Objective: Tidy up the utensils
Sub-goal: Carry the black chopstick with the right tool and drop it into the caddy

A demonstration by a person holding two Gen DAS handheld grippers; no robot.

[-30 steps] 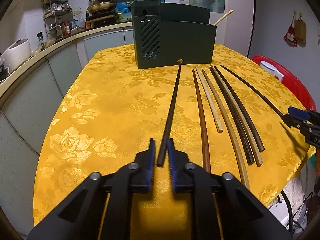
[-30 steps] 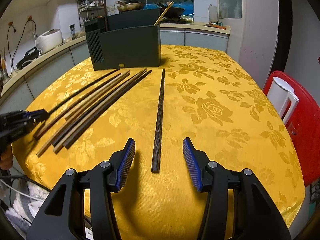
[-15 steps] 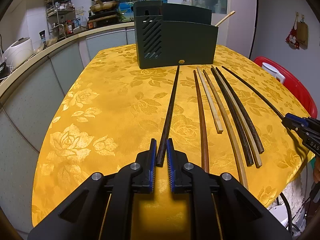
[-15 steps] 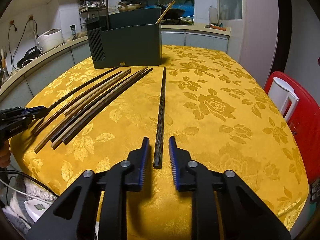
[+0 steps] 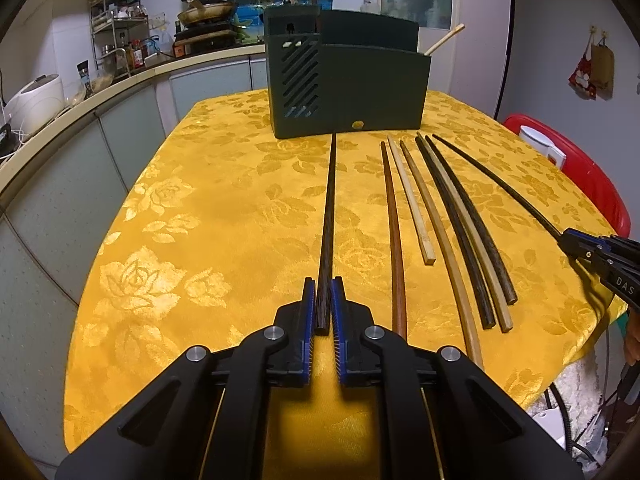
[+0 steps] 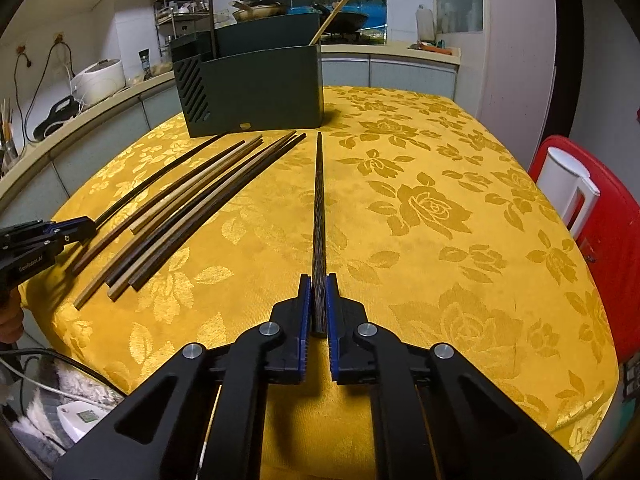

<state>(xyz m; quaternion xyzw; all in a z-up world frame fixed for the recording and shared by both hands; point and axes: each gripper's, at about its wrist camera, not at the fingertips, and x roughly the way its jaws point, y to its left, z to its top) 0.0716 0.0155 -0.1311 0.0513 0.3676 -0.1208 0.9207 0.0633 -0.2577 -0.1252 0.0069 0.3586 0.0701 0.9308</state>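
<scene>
My left gripper [image 5: 323,292] is shut on the near end of a dark chopstick [image 5: 329,216] that points toward the dark green utensil holder [image 5: 348,92]. It shows as well at the left edge of the right wrist view [image 6: 80,226]. My right gripper [image 6: 317,288] is shut on the near end of another dark chopstick [image 6: 319,208]; it also shows in the left wrist view [image 5: 576,240]. Several wooden chopsticks [image 5: 436,220] lie side by side on the yellow tablecloth between them, seen too in the right wrist view [image 6: 192,208]. A light chopstick [image 6: 330,20] stands in the holder [image 6: 256,92].
The table [image 5: 200,220] has a yellow floral cloth and rounded edges. A red stool with a white jug [image 6: 572,188] stands at its right side. A kitchen counter with a rice cooker [image 6: 98,80] runs along the left and back.
My right gripper went from wide open to shut on its dark chopstick. My left gripper narrowed onto its chopstick and both views rose slightly.
</scene>
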